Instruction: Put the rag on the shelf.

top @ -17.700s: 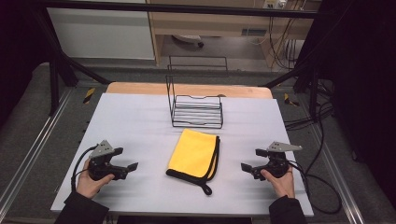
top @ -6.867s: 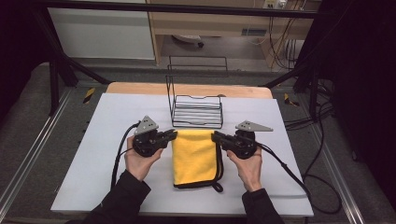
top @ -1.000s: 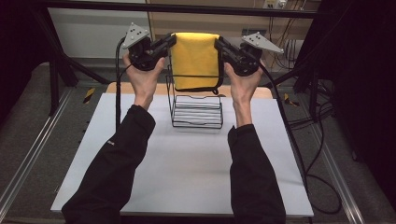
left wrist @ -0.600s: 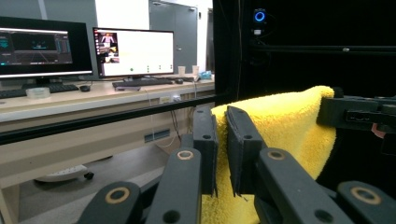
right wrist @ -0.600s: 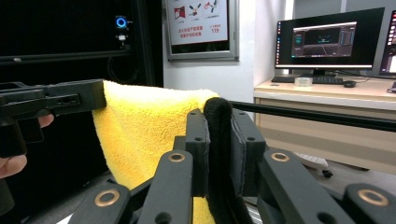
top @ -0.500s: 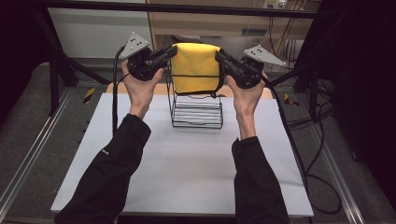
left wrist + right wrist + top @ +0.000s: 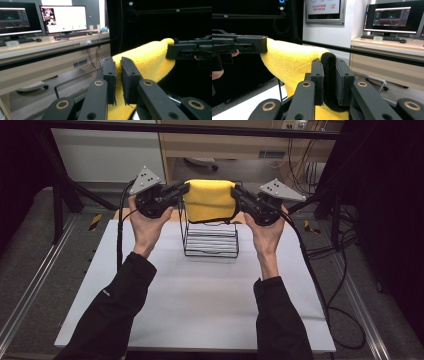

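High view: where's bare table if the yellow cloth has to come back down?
Bare table between the wire rack and the near edge, between the forearms. Also strips left and right of the rack. Crowded above the rack: yellow cloth stretched between left gripper and right gripper.

I see the white bench (image 7: pixel 150 285), with only a black wire rack (image 7: pixel 210 237) standing toward its far edge.

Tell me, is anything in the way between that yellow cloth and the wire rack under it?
Nothing visible. The yellow cloth hangs stretched between the left claw and right claw, directly above the wire rack, whose top is open.
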